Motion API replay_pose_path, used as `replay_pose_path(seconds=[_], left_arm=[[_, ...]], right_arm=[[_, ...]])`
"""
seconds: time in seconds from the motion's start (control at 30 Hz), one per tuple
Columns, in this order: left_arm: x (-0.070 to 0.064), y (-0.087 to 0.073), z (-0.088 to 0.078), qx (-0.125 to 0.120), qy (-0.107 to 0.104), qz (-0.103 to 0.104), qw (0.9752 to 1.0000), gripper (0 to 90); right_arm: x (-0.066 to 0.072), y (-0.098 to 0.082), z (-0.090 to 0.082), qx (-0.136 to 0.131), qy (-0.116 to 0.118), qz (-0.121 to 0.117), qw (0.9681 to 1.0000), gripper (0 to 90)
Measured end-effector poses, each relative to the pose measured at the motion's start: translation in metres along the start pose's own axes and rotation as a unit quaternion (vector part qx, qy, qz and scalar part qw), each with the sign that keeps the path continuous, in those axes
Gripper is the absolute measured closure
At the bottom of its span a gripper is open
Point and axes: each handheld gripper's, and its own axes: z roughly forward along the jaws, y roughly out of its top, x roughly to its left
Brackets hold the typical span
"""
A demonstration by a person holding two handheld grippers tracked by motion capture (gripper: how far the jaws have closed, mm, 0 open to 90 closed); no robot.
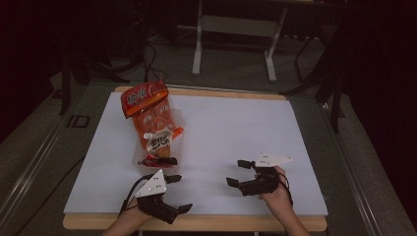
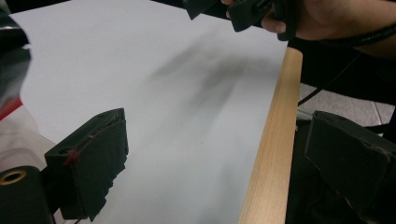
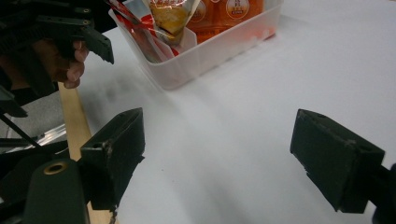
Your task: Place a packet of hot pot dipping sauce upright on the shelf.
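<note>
The left gripper (image 1: 179, 192) is sitting wide open and holding nothing, near the table's (image 1: 196, 223) front edge. The right gripper (image 1: 237, 172) is gaping empty too. Farther back, the clear box (image 1: 141, 158) is holding orange snack bags (image 1: 147, 110).

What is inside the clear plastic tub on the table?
The clear plastic tub holds orange snack packets standing upright, one taller than the rest. Anything beneath them on the tub floor is covered.
</note>
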Motion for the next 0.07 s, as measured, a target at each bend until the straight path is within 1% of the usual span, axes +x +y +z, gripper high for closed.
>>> replay_pose_path(seconds=[0.07], left_arm=[[-0.0002,-0.0003,0.0008,0.001,0.000,0.002,1.0000,6.4]], right_arm=[[-0.0009,-0.0006,-0.0001,0.001,0.001,0.003,1.0000,17.7]])
